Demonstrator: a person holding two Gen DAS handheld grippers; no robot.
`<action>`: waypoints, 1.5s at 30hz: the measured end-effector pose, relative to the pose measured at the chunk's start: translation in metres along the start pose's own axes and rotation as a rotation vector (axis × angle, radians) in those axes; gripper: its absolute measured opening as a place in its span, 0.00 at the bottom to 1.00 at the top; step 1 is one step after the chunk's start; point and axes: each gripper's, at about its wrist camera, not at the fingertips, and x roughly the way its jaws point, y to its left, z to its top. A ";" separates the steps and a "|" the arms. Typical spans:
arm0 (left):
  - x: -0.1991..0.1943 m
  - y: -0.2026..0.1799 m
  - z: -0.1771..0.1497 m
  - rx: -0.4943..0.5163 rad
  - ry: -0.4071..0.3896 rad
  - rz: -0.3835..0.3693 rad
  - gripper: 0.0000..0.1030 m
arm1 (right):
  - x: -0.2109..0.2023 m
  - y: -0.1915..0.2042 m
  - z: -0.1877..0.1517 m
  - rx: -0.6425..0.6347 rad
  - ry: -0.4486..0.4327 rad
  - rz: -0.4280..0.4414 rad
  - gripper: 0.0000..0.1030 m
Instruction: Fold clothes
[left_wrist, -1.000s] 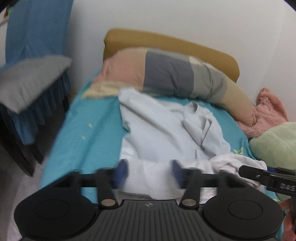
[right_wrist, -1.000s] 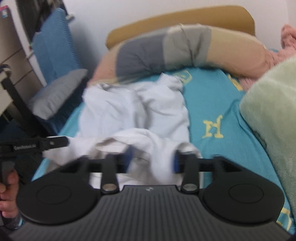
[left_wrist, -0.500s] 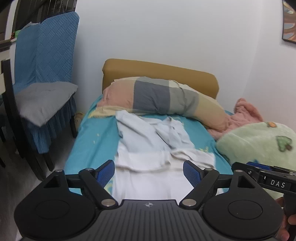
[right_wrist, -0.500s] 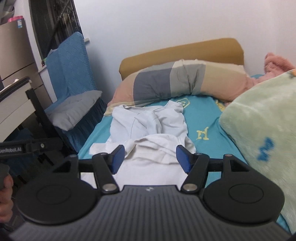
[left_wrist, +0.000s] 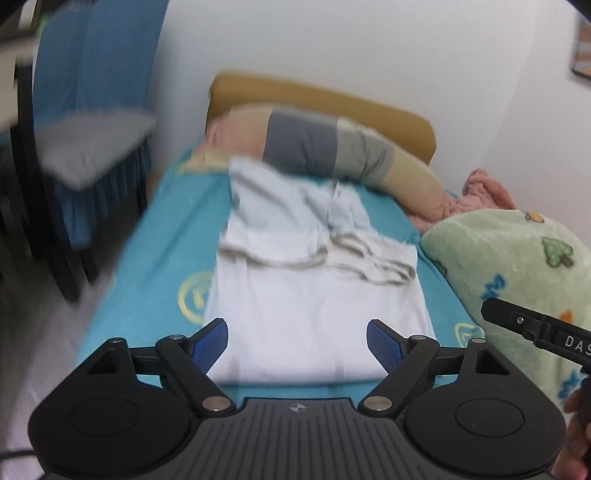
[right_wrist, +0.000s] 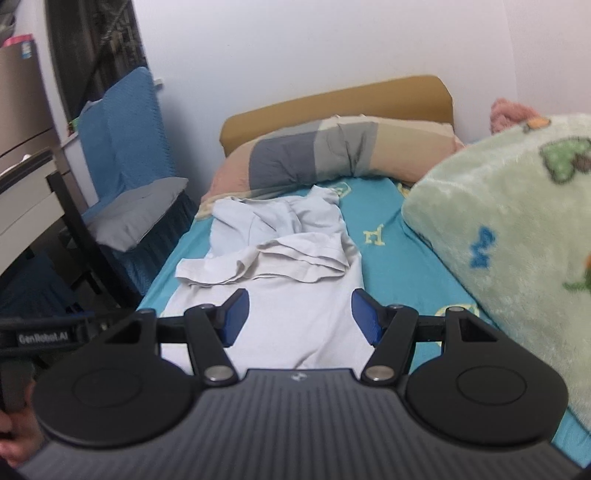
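The white shirt lies on the bed, stretched along it; its long axis runs from the near edge straight away toward the pillow, so it points the same way as the fingers of both tools. The near part is flat and smooth; the far part, in the middle of the bed, is bunched, with folded edges and what seems a sleeve thrown across; a second pale garment lies crumpled beyond it, just before the pillow.

The left gripper hangs above the near hem with its fingers spread wide and nothing between them; the right gripper is likewise spread and empty, over the same near part of the shirt. Neither touches the cloth, as far as I can tell. In each view the shirt is straight ahead of the fingers, so neither hand looks clearly nearer; the left one is more toward the chair, the right one more toward the green blanket.

I judge the next move must go forward to the bunched part, each hand taking its own side of the shirt.

There is no box or basket in view; only the bed carries the clothes.
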 end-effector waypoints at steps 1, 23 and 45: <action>0.007 0.005 -0.001 -0.041 0.030 -0.011 0.82 | 0.002 -0.002 0.000 0.018 0.008 0.004 0.62; 0.096 0.083 -0.006 -0.604 0.183 -0.092 0.22 | 0.042 -0.036 -0.028 0.405 0.189 0.046 0.64; 0.074 0.073 0.001 -0.563 0.058 -0.152 0.12 | 0.118 -0.041 -0.084 0.958 0.374 0.440 0.88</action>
